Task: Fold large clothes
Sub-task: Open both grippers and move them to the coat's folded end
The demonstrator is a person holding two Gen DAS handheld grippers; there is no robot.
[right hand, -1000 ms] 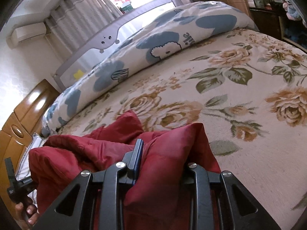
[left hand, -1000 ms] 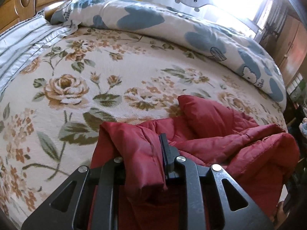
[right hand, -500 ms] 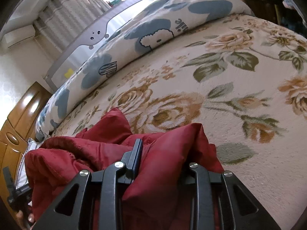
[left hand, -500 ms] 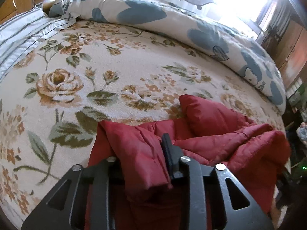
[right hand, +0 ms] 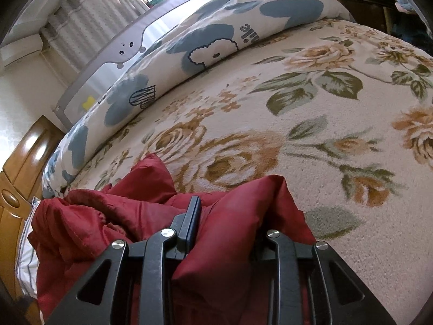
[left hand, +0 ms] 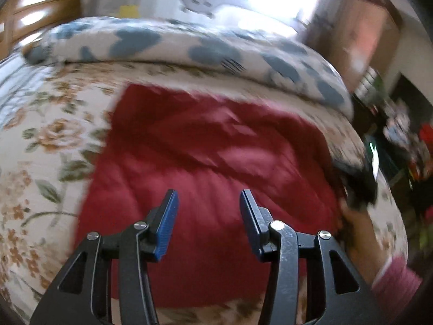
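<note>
A large red padded garment (left hand: pixel 211 157) lies on the floral bedspread (left hand: pixel 46 146); the left wrist view is motion-blurred. My left gripper (left hand: pixel 208 203) is open and empty, raised above the garment's near part. My right gripper (right hand: pixel 224 216) is shut on a thick fold of the red garment (right hand: pixel 232 233), low over the bedspread (right hand: pixel 311 113); its right finger is hidden by the cloth. The right gripper (left hand: pixel 357 189) and the hand holding it show dimly at the garment's right edge in the left wrist view.
A rolled blue-and-white duvet (right hand: pixel 216 46) (left hand: pixel 189 46) lies along the bed's far side against a grey bed rail (right hand: pixel 127 48). A wooden headboard (right hand: pixel 24 157) and striped pillow (right hand: pixel 24 260) stand left. Cupboards and clutter (left hand: pixel 400 135) stand beyond the bed's right edge.
My left gripper has let go of the red fold, opened and risen quickly above the garment, which now lies spread wider. My right gripper keeps its hold, hardly moved.
</note>
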